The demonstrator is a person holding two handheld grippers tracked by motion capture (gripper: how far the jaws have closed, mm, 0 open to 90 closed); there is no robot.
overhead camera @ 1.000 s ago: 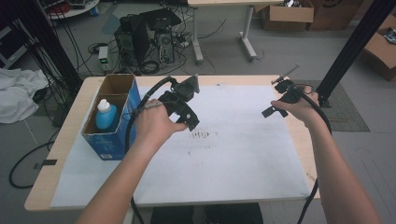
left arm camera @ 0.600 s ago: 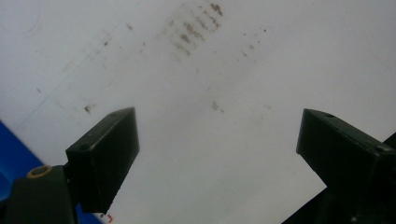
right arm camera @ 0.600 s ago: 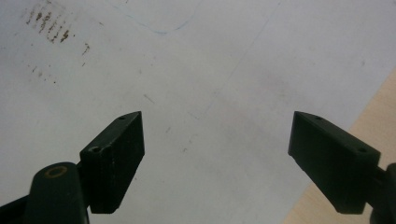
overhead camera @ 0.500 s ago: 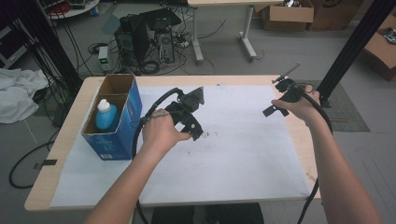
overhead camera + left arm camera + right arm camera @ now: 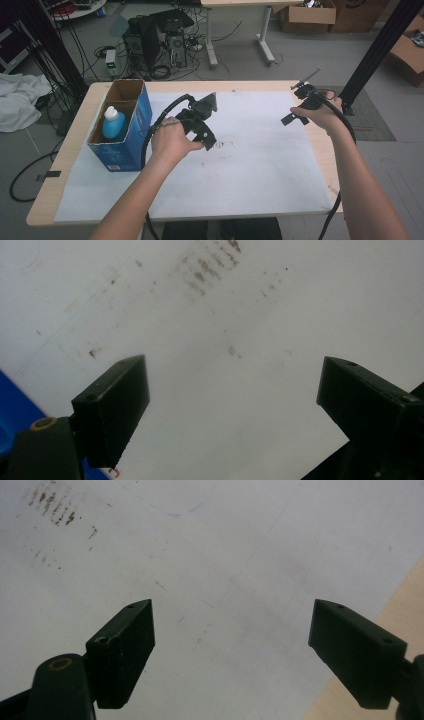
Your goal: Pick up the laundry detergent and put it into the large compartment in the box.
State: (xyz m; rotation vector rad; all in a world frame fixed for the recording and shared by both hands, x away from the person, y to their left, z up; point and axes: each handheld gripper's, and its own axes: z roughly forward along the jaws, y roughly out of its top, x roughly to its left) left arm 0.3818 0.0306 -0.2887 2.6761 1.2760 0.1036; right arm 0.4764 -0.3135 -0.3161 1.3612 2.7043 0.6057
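Since a second ago the left tongs (image 5: 202,125) have drifted a little toward the person and down over the white paper sheet (image 5: 250,165) that covers the wooden counter (image 5: 75,150), while the right tongs (image 5: 300,107) have hardly shifted near the far right corner. Both pairs stand wide open and empty, as each gripper view shows bare paper between the two black jaws. The nearest thing to work on is the pale blue plastic bottle with a white cap (image 5: 112,124), standing upright inside the open blue cardboard box (image 5: 127,145), which sits just to the left of the left tongs; a sliver of that blue shows at the lower left edge of the left gripper view. The small move suggests that the left tongs are settling before a reach toward the box, with nothing grasped yet. Between the two tongs the paper lies bare apart from some brown smudges (image 5: 222,145), so there is plenty of room; the right tongs hover close to the counter's right edge.
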